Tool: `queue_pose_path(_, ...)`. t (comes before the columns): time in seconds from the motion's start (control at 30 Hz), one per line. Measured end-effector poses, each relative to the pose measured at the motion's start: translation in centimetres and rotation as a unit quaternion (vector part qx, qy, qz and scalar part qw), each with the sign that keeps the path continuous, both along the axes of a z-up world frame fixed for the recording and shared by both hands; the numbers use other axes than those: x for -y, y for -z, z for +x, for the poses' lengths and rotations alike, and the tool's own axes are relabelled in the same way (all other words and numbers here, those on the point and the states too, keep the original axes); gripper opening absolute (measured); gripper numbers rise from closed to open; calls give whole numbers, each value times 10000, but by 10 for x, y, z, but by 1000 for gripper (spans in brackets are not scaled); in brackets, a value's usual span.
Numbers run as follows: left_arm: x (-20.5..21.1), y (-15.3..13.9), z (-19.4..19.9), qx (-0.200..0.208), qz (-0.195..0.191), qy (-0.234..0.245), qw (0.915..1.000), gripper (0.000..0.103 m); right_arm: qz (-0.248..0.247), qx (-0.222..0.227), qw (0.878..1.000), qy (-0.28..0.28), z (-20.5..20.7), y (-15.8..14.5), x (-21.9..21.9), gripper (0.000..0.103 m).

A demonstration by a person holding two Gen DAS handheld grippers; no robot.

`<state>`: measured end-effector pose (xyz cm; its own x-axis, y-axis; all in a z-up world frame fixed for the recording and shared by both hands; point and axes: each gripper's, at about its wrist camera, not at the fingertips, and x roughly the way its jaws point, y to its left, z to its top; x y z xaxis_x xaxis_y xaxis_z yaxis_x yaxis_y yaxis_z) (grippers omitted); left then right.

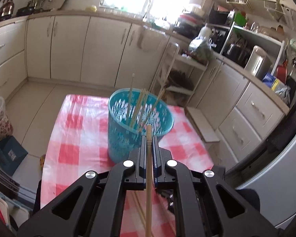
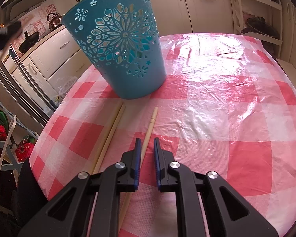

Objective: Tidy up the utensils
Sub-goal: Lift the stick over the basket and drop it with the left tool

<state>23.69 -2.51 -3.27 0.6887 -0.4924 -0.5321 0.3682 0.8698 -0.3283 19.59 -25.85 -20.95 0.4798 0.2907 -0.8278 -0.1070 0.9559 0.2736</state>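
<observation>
Desk with checked cover, teal basket, loose chopsticks; no legible writing or brand found.

The desk [image 2: 217, 90] carries a red-and-white checked cloth under glossy, wrinkled clear plastic. A teal plastic basket [image 2: 120, 45], tapered, with pierced flower and star cut-outs, stands toward the far left corner and holds several thin pale chopsticks [image 1: 137, 106] upright. The left gripper [image 1: 149, 138], black with blue ribbed pads, is clenched on one round wooden chopstick [image 1: 148, 177], raised on the near side of the basket. The right gripper [image 2: 147, 141] is nearly closed but grasps nothing, its jaws astride a single chopstick [image 2: 151, 125] lying on the cloth. A chopstick pair [image 2: 113, 126] lies just left, side by side.
</observation>
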Motion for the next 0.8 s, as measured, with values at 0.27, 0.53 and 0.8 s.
queue_pose_path(0.27, 23, -68, 60, 1289, -568, -668, 9878, 5, 70, -13, 10000, 4, 0, 0, 2, 13)
queue_pose_path(0.53, 47, -54, 121, 1790, -450, -1337, 9737, 5, 163, -32, 9999, -3, 1, 0, 7, 14)
queue_pose_path(0.8, 55, -6, 136, 1453, -77, -1270, 9812, 5, 165, -25, 9999, -37, 0, -1, 4, 18)
